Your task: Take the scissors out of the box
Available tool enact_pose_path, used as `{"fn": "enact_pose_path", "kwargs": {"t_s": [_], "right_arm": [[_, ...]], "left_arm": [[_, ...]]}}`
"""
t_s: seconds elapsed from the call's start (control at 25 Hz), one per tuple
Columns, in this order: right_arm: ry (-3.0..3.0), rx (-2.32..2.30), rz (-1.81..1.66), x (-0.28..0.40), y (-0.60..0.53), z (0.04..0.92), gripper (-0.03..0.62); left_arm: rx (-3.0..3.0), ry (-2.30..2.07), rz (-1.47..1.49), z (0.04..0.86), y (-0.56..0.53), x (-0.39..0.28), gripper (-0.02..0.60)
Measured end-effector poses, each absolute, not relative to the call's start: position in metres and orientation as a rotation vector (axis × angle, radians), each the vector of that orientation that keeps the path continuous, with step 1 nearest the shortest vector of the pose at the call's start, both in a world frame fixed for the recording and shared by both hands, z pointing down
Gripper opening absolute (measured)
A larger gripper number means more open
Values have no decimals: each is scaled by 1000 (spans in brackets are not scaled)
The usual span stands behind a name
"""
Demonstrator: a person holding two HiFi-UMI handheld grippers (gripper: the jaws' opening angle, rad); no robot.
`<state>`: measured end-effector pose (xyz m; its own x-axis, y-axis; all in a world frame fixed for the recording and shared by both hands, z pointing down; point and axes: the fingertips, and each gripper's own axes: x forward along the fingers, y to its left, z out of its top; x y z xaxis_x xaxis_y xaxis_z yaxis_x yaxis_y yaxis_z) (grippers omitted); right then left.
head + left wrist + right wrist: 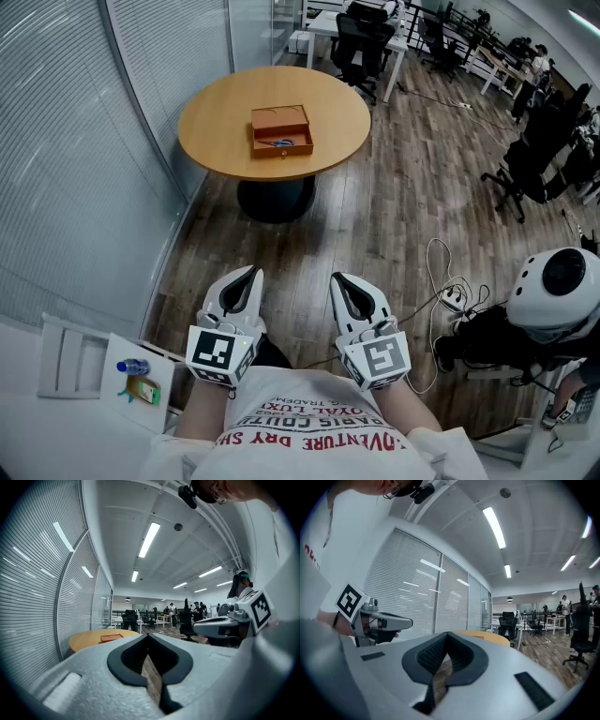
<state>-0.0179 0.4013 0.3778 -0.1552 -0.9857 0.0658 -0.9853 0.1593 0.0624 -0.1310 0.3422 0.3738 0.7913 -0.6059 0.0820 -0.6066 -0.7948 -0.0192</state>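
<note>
An open reddish-brown wooden box (280, 130) sits on a round wooden table (220, 117) far ahead of me. Blue-handled scissors (281, 142) lie inside its front part. My left gripper (252, 271) and right gripper (338, 278) hang side by side close to my body, level, well short of the table. Both have their jaws together with nothing between them. In the left gripper view the left gripper (147, 635) points toward the table (93, 640) and box (111, 638). In the right gripper view the right gripper (447, 633) has the table (493, 638) just beyond its tips.
Wood-plank floor lies between me and the table. A glass wall with blinds (75, 150) runs along the left. Black office chairs (525, 164) stand to the right, a person in a white helmet (555, 286) sits near cables (448, 281). A white shelf with a bottle (133, 367) is at lower left.
</note>
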Motion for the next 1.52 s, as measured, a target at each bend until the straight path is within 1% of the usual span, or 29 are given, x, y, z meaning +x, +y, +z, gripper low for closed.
{"fn": "enact_pose_path", "kwargs": {"t_s": [0.4,0.64,0.84,1.2,1.52], "right_arm": [[-2313,1978,36,-11,397,387,6],[-2328,1994,151,0,391,402,6],[-2313,1977,160,2,376,411,6],[-2317,2000,171,-1,276,400,6],[-2301,1998,149,-19,177,389,6]], "left_arm": [[2969,-980,158,378,341,-121,8],[2938,-992,172,389,334,-114,8],[2937,-955,208,397,318,-109,8],[2947,-921,196,387,217,-114,8],[2948,-935,160,374,111,-137,8]]}}
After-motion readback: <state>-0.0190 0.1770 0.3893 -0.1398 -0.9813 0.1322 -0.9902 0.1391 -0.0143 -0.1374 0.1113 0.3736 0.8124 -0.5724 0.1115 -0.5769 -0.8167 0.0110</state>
